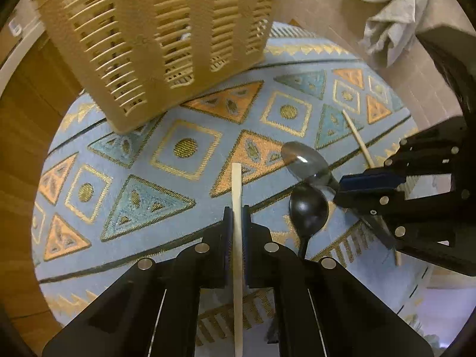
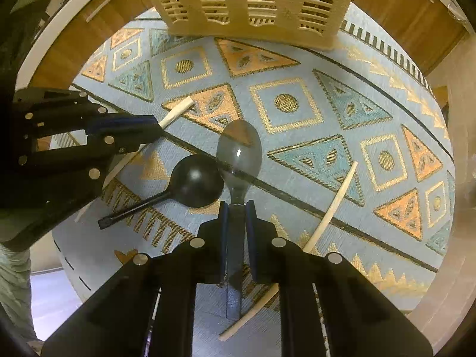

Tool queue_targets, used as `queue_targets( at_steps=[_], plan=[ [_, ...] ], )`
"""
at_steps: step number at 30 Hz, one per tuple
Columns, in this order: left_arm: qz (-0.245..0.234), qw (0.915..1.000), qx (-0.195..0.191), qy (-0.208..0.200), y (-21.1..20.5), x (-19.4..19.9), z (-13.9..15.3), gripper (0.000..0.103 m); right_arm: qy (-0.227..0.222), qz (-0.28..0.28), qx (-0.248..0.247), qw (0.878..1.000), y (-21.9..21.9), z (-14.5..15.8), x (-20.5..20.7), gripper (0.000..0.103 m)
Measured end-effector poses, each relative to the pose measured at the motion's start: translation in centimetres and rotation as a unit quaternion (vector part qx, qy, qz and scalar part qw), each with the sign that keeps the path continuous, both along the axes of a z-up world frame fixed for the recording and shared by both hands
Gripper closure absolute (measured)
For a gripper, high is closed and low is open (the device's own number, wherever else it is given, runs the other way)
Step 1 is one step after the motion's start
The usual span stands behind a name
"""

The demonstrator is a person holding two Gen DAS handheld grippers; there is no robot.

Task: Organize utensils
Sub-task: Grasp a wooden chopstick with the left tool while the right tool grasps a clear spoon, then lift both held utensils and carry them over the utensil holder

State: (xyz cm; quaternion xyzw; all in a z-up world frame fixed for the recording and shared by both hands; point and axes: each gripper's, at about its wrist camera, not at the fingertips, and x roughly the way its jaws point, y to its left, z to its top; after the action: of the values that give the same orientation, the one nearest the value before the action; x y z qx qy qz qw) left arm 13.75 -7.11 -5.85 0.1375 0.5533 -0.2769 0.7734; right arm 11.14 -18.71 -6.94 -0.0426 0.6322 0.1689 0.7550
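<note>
Both claws were clamped, the left gripper (image 1: 237, 208) on a pale stick (image 1: 237, 187), the right gripper (image 2: 237, 208) on a translucent spoon (image 2: 239, 148), so each needed lifting level toward the basket (image 2: 247, 3).

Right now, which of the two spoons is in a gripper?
The translucent grey spoon: the right gripper is shut on its handle. The black spoon lies free on the mat beside it.

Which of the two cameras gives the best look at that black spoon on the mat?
The right wrist view: the black spoon lies there whole, bowl and handle. In the left wrist view its bowl shows, but the left gripper hides most of the handle.
</note>
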Motion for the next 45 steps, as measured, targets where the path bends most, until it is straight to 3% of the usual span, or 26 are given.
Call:
queue_targets(
  at_steps=[4, 8, 16, 26, 31, 35, 41, 45],
  plan=[
    [0.024, 0.9982, -0.05, -0.021, 1.5, -0.2, 1.4, 0.1, -0.028, -0.003, 0.031, 0.999, -1.5, 1.6, -0.7, 0.093],
    [0.057, 0.9898, -0.113, -0.066, 3.5, -0.7, 4.5, 0.1, -0.078, -0.001, 0.069, 0.995, -2.5, 4.4, -2.4, 0.093],
    [0.107, 0.9555, -0.215, -0.172, 6.2, -2.7, 11.1, 0.1, -0.202, 0.005, 0.158, 0.967, -3.3, 10.3, -4.5, 0.093],
    [0.165, 0.8778, -0.286, -0.347, 7.8, -2.4, 19.9, 0.099, -0.397, -0.023, 0.175, 0.901, -1.8, 19.3, -3.9, 0.093],
    [0.176, 0.8477, -0.284, -0.412, 6.2, -1.2, 21.7, 0.099, -0.462, -0.045, 0.162, 0.871, -1.2, 21.0, -2.0, 0.093],
    [0.188, 0.8147, -0.301, -0.459, 5.6, 0.1, 22.6, 0.099, -0.503, -0.084, 0.147, 0.848, -0.9, 21.0, 0.6, 0.093],
    [0.193, 0.7872, -0.267, -0.521, 3.5, 1.6, 21.9, 0.099, -0.51, -0.141, 0.155, 0.835, -2.1, 19.6, 5.0, 0.093],
    [0.216, 0.7664, -0.237, -0.557, 2.6, 2.4, 20.2, 0.099, -0.499, -0.16, 0.153, 0.837, -1.9, 17.4, 6.8, 0.093]
  ],
)
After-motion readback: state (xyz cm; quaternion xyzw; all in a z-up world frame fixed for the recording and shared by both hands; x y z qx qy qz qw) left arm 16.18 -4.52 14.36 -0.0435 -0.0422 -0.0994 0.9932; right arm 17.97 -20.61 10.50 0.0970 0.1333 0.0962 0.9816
